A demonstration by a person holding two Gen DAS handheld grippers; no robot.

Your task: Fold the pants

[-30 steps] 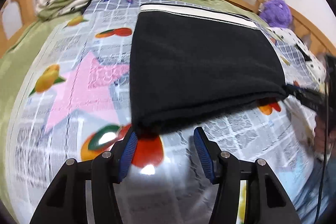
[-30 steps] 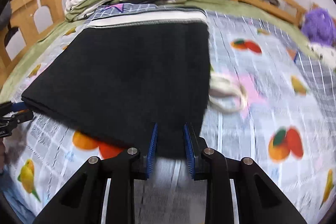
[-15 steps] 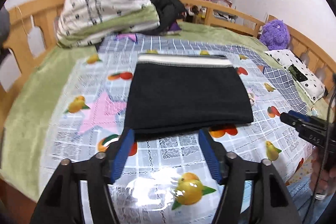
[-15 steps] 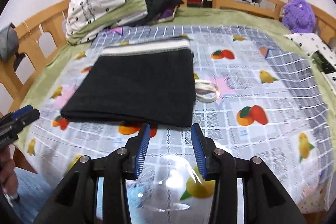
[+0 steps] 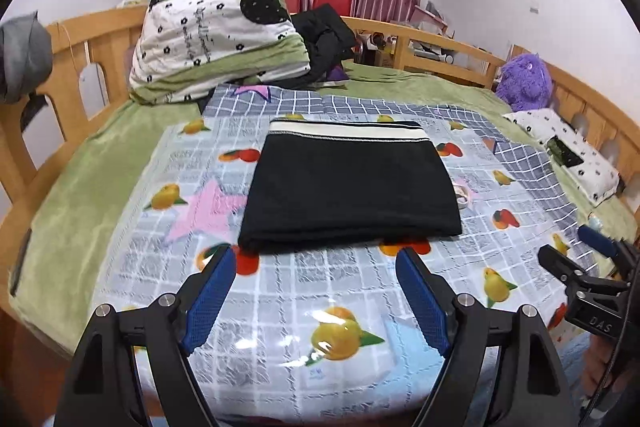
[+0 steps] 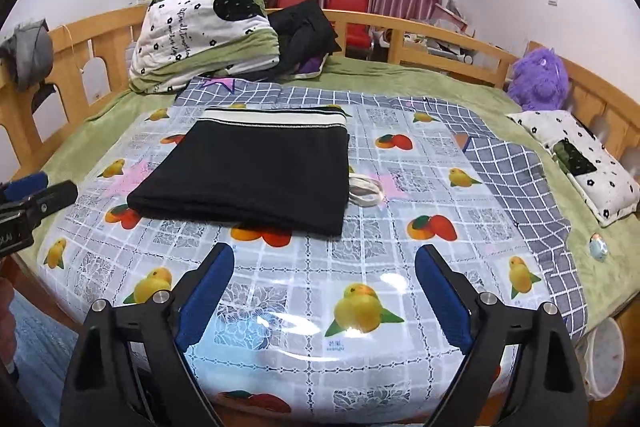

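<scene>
The black pants (image 5: 348, 191) lie folded into a flat rectangle on the fruit-print plastic sheet (image 5: 280, 291), with the white-striped waistband (image 5: 346, 129) at the far edge. They also show in the right wrist view (image 6: 256, 171). My left gripper (image 5: 316, 291) is open and empty, held back from the pants' near edge. My right gripper (image 6: 324, 291) is open and empty, also back from the near edge. A white drawstring (image 6: 366, 191) pokes out at the pants' right side. Each gripper shows at the edge of the other's view.
A folded quilt (image 5: 216, 35) and dark clothes (image 5: 324, 39) are piled at the far side of the bed. A purple plush toy (image 5: 526, 81) and a spotted pillow (image 5: 568, 155) sit at the right. A wooden rail (image 5: 72, 67) rings the bed.
Both grippers have let go of the pants' near edge, opened wide and pulled back and up. The pants now lie still, folded on the sheet.
</scene>
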